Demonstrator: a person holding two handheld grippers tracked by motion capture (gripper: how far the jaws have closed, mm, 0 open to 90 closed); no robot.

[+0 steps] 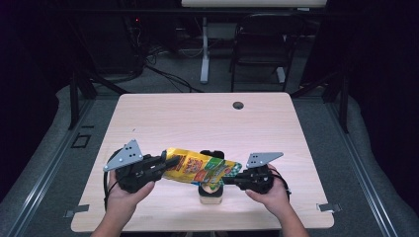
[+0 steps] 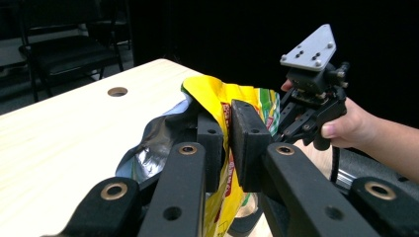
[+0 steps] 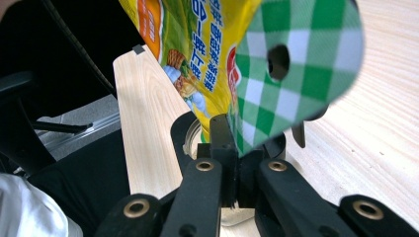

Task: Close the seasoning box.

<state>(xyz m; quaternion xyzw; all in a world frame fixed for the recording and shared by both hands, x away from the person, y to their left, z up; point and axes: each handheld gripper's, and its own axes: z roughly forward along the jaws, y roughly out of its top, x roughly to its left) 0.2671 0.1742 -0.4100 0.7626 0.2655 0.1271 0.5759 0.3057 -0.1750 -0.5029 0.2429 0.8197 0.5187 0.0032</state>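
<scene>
Above the near edge of the pale wooden table (image 1: pixel 163 118), held aloft between both grippers: a crinkly yellow-and-green foil snack bag with a green checked top (image 1: pixel 200 169), lying roughly level, silver lining showing at the opened end (image 2: pixel 153 143). Left gripper (image 1: pixel 163 162) pinching the yellow opened end, pads (image 2: pixel 249 143) pressed on the foil with the bag wall between them. Right gripper (image 1: pixel 231 178) clamped tight on the green checked corner (image 3: pixel 296 74), jaws nearly together with only the thin film between.

Directly beneath the bag, near the table's front edge: a small light wooden block carrying a clear glass jar (image 1: pixel 210 193), its rim partly visible under the bag in the right gripper view (image 3: pixel 190 143). Nothing seen spilling from the bag; jar contents hidden.

Judged progress: bag picked up, opened and brought over the jar, so positioning looks done. Left to do, by appearance: tipping the open end down toward the jar mouth and pouring, then setting the bag aside.
</scene>
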